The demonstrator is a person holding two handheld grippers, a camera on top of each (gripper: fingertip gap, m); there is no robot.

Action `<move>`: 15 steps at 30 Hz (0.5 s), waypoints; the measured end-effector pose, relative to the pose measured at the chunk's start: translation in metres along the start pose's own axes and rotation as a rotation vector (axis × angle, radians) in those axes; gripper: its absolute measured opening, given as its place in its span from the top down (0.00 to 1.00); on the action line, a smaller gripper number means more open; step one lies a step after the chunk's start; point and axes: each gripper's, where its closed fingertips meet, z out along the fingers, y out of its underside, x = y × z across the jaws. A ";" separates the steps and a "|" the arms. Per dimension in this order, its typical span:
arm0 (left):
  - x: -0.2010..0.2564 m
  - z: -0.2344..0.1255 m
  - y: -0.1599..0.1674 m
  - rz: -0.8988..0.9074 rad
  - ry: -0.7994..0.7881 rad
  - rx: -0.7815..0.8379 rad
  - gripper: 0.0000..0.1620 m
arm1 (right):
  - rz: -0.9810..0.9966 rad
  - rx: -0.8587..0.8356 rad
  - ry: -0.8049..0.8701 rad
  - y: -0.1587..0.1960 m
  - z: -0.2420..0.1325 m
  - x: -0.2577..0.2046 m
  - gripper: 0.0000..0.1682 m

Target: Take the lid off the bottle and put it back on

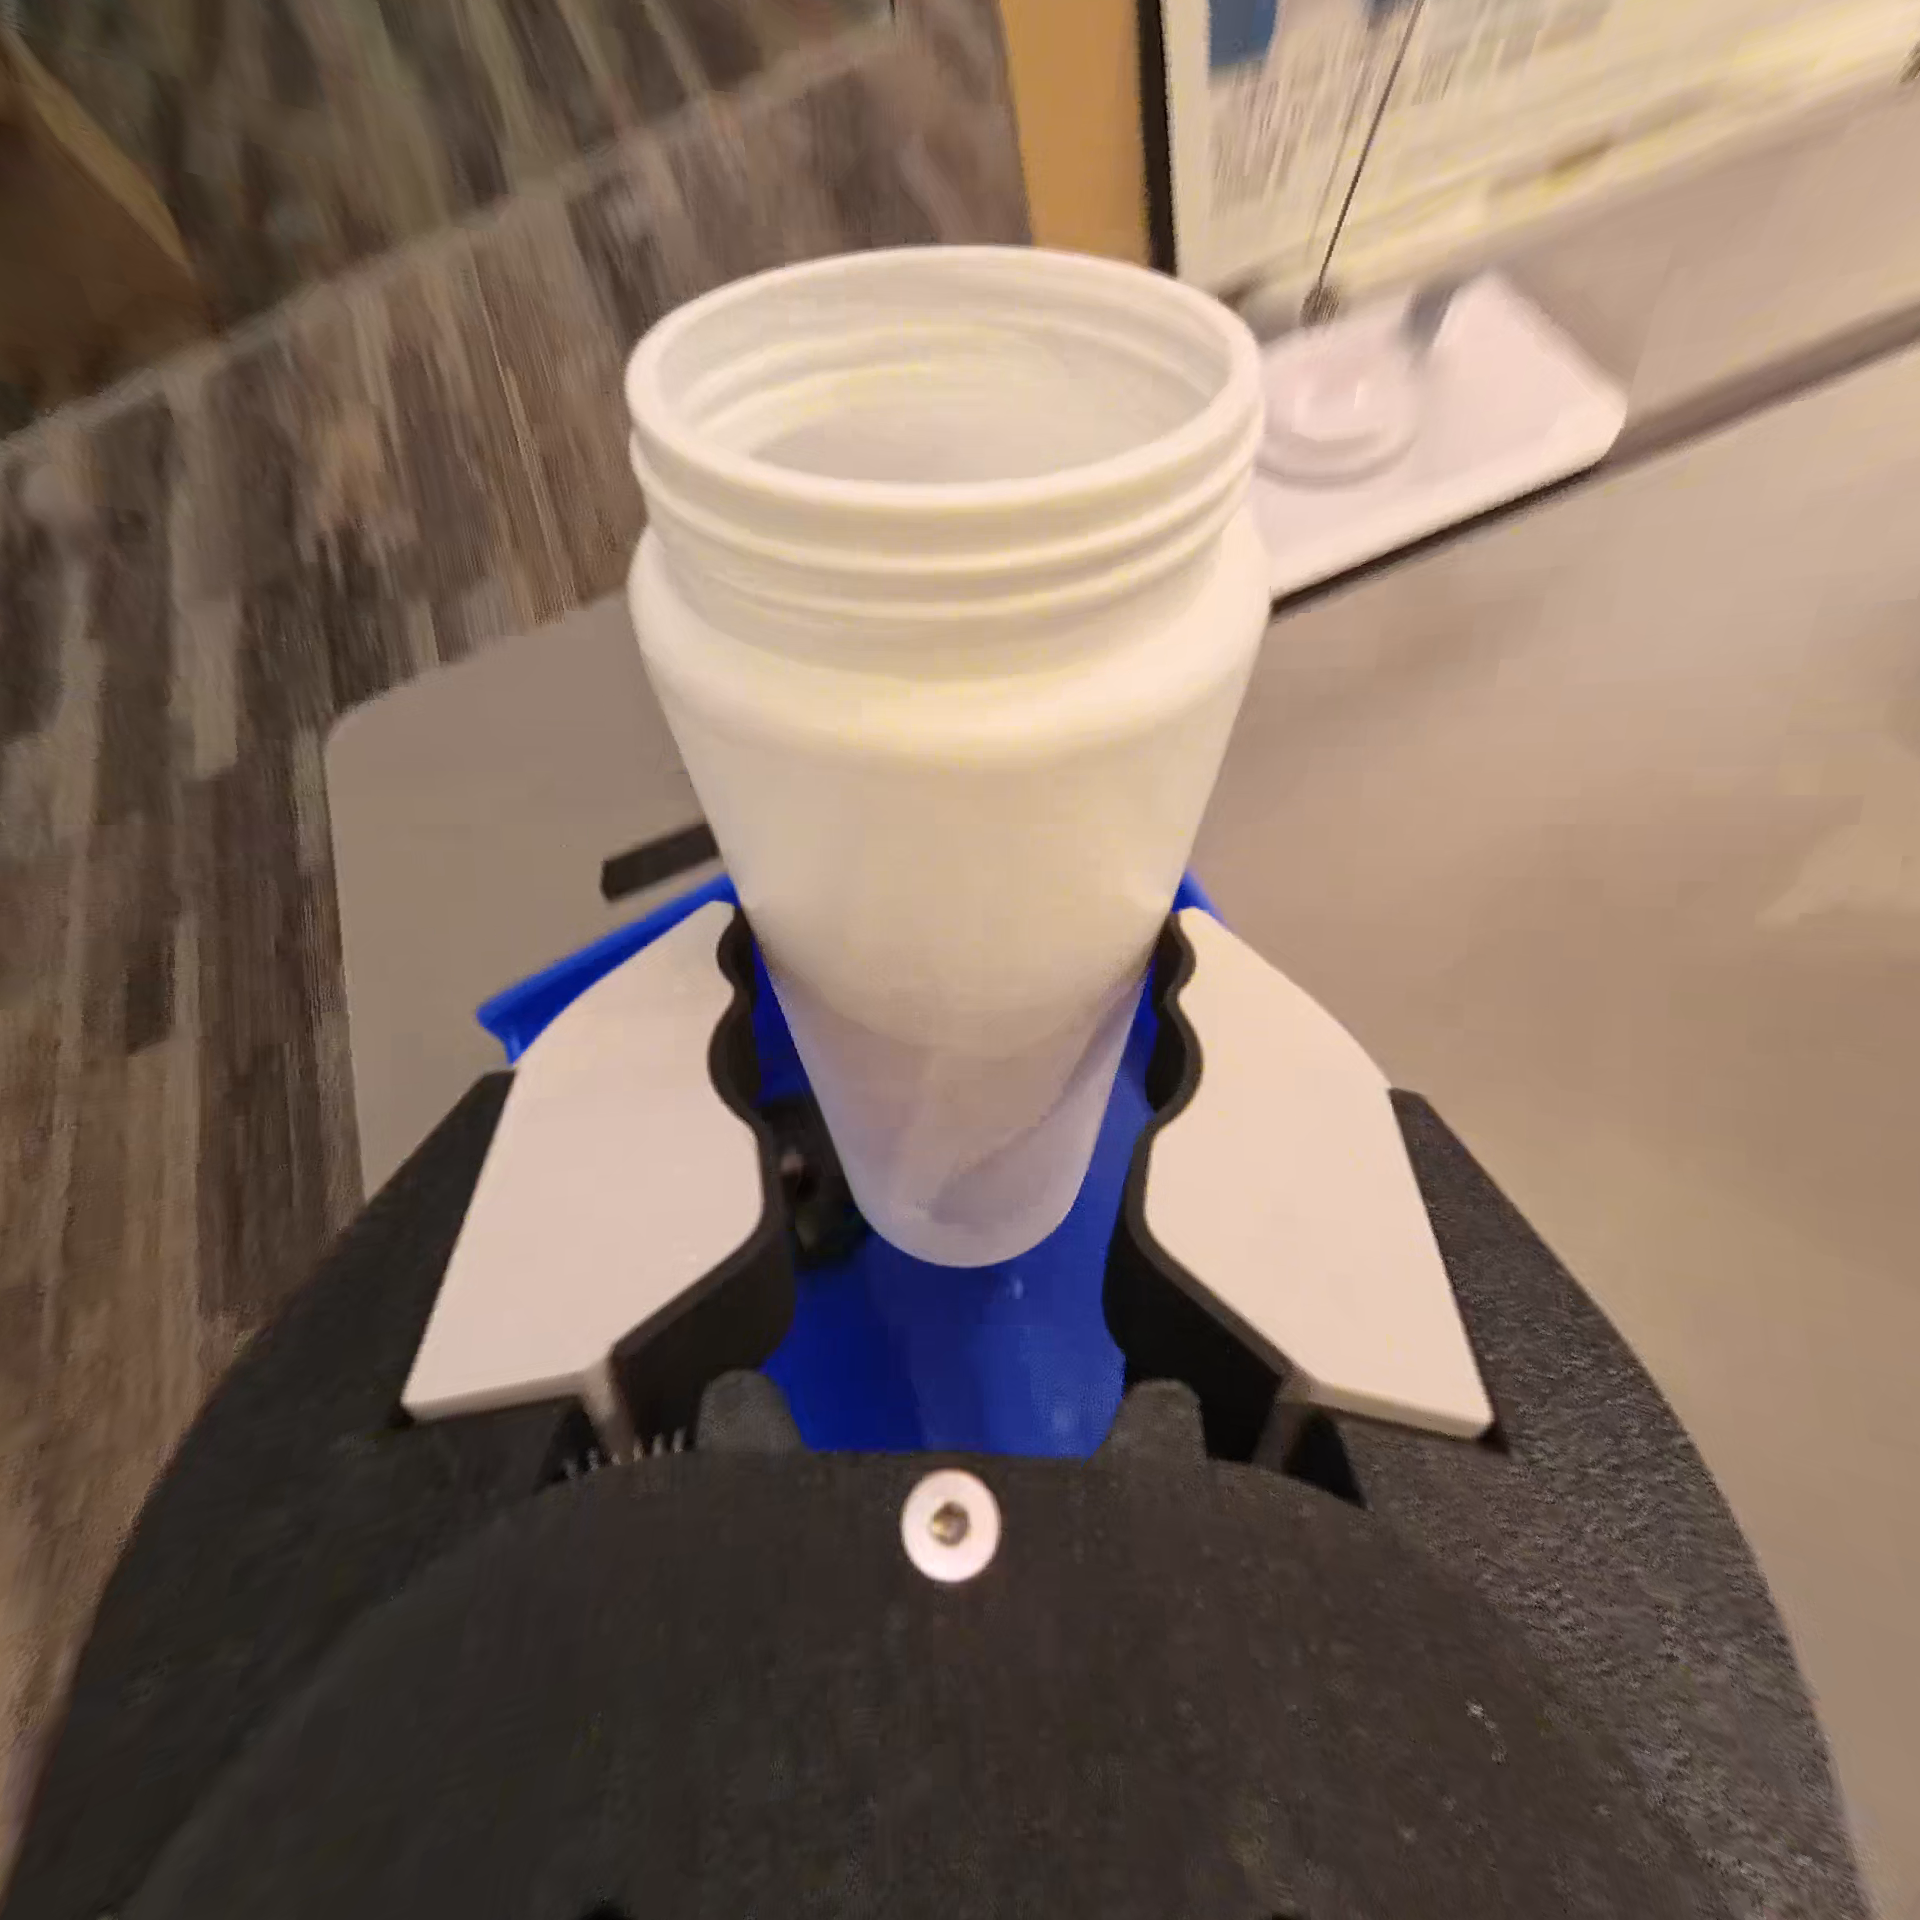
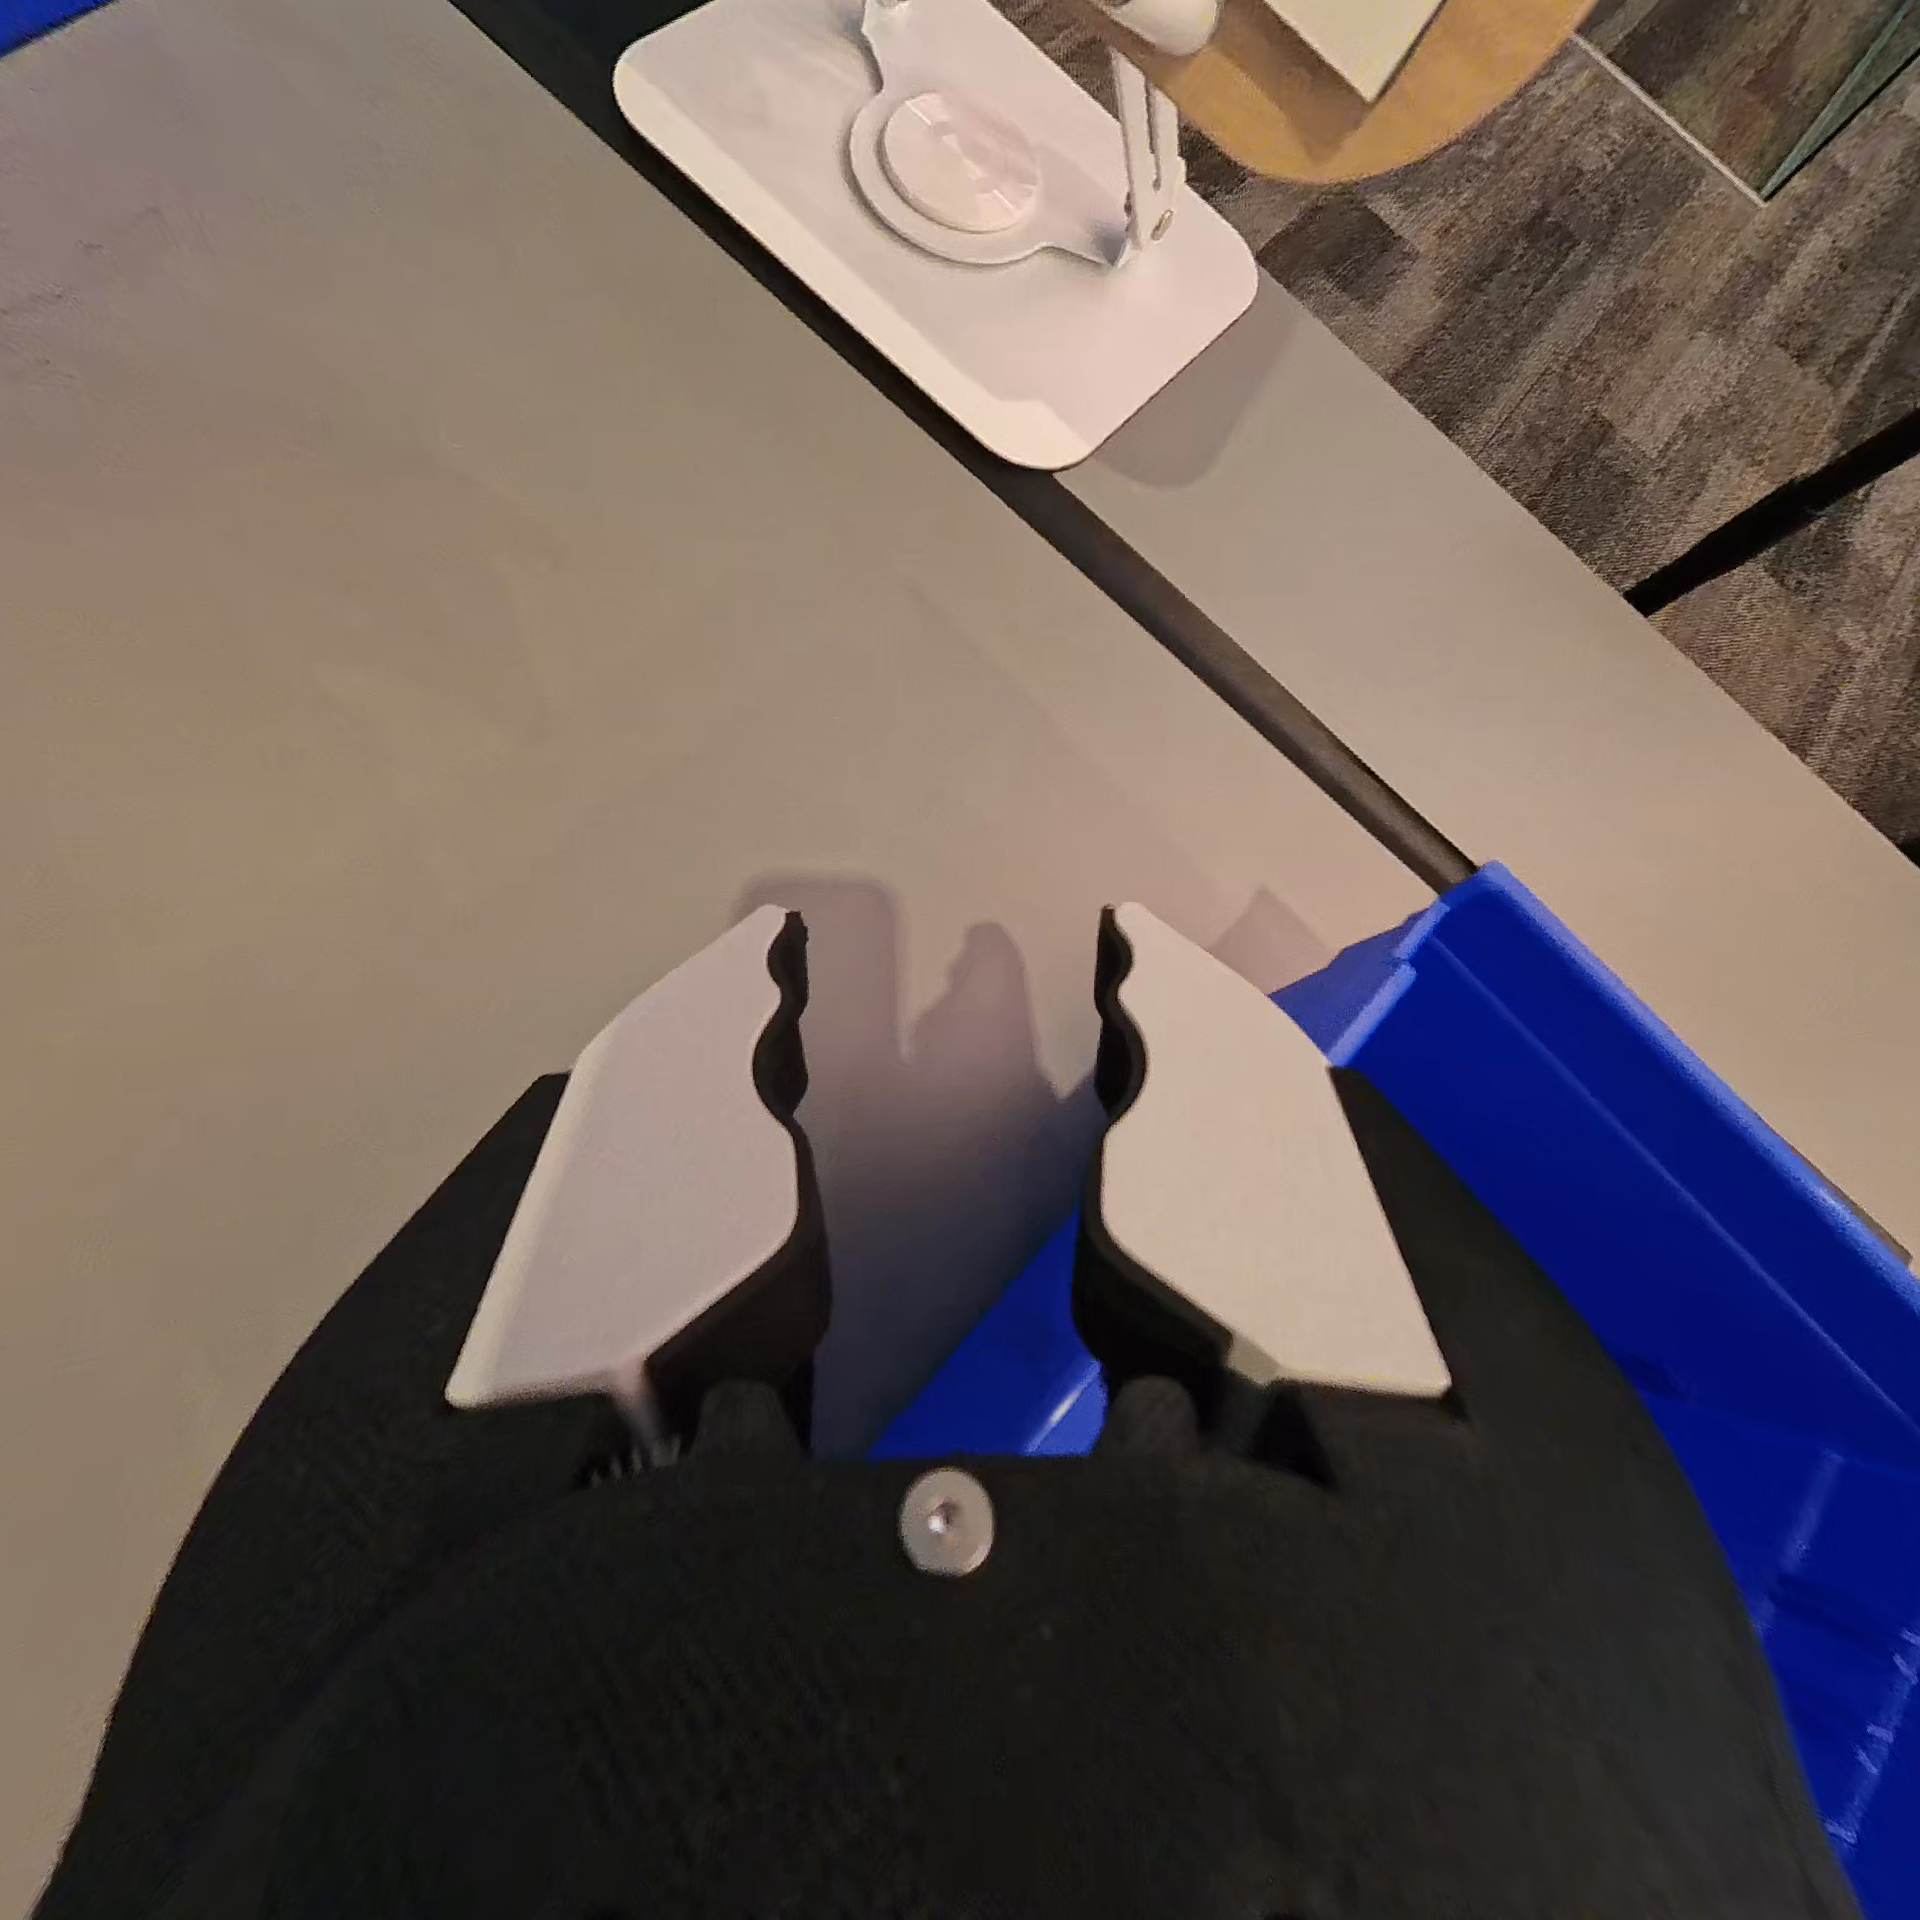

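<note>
Left claw point(image 1: 951, 1039) clamped on white bottle point(image 1: 945, 665), lidless, upright between fingers; right claw point(image 2: 951, 997) apart, empty

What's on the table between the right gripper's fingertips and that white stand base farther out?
Nothing: in the right wrist view, only bare grey table lies between the right gripper and the white stand base.

Left gripper point(image 1: 951, 925): body black, coarse textured finish, broad rounded shell. One silver hex-socket screw, centre of front edge. Two fingers point(image 1: 592, 1164) — flat light-grey outer plates w/ angled tips, black inner pads w/ wavy, scalloped profile. Small metal spring visible at base of one finger.

Right gripper point(image 2: 951, 920): same build — black textured body, silver centre screw, grey-plated fingers point(image 2: 634, 1164), black scalloped pads.
</note>
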 end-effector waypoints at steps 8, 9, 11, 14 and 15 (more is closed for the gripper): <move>0.039 -0.035 -0.054 -0.083 0.231 0.342 0.54 | -0.028 0.018 -0.028 -0.006 0.002 -0.013 0.67; 0.050 -0.041 -0.060 -0.091 0.293 0.377 0.54 | -0.036 0.029 -0.034 -0.008 0.002 -0.016 0.67; 0.079 -0.052 -0.072 -0.098 0.426 0.434 0.54 | -0.055 0.076 -0.044 -0.017 -0.001 -0.022 0.68; 0.135 -0.062 -0.085 -0.061 0.608 0.480 0.54 | -0.068 0.238 -0.123 -0.045 -0.016 -0.042 0.68; 0.155 -0.061 -0.087 -0.046 0.653 0.484 0.54 | -0.075 0.315 -0.169 -0.056 -0.024 -0.052 0.68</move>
